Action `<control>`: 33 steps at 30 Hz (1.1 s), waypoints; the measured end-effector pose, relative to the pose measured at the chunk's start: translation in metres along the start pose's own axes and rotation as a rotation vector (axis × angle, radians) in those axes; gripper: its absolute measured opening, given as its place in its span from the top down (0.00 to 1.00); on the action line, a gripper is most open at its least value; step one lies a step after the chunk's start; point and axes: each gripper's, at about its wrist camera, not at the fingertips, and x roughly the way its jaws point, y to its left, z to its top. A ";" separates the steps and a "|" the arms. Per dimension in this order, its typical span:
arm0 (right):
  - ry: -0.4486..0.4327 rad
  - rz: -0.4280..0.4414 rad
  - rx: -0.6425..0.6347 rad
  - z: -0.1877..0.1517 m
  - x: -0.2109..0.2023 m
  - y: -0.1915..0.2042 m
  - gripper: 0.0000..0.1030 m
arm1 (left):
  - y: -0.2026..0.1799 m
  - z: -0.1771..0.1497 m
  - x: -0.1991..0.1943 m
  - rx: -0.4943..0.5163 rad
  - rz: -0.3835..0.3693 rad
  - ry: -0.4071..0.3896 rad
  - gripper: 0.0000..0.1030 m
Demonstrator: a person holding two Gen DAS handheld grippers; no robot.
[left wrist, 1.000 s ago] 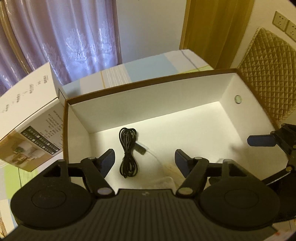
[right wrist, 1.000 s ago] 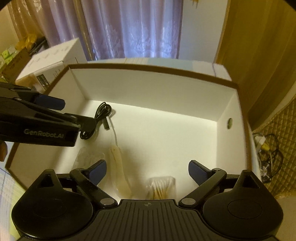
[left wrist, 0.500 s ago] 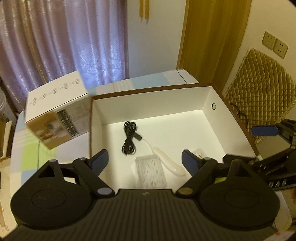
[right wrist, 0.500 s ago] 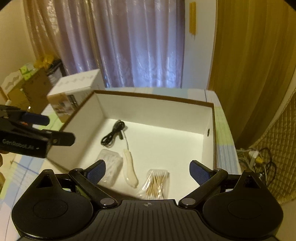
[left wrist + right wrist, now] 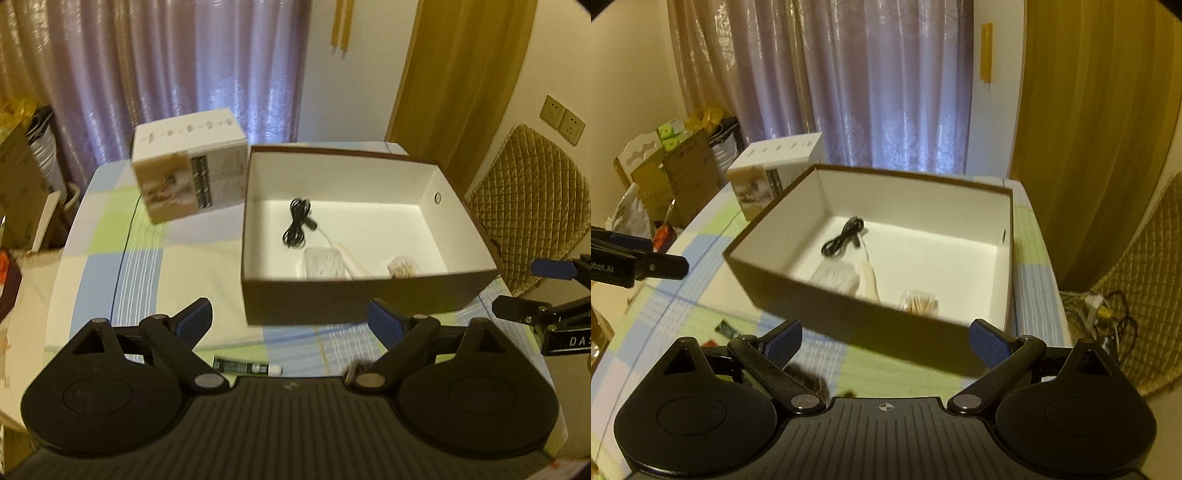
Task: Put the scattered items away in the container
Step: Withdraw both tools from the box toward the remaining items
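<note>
Left claw (image 5: 290,319) spread wide and empty above the checked-cloth desk (image 5: 140,258); right claw (image 5: 886,341) also wide, holding nothing. Just under the left claw, a dark green tube with white cap (image 5: 246,367) lying on the cloth, outside. Farther, brown cardboard container with white inside (image 5: 369,301), holding coiled black cable (image 5: 297,227), clear plastic packet (image 5: 325,264), pale slim piece (image 5: 870,282), cotton swabs bundle (image 5: 919,301). Beside it, printed white carton (image 5: 188,181)

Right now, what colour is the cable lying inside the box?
Black. The cable is coiled on the box's white floor, clearest in the left wrist view.
</note>
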 end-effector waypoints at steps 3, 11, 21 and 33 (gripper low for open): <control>0.042 0.001 0.007 -0.017 0.000 0.003 0.08 | -0.001 -0.021 -0.005 -0.019 0.004 0.025 0.14; 0.106 0.011 0.038 -0.051 -0.003 -0.003 0.08 | -0.012 -0.056 -0.008 -0.012 0.009 0.076 0.14; 0.147 0.018 0.085 -0.076 0.000 -0.010 0.08 | -0.013 -0.085 0.001 -0.017 0.030 0.141 0.14; 0.157 -0.004 0.129 -0.094 0.013 -0.022 0.08 | -0.009 -0.096 0.009 0.022 0.092 0.149 0.14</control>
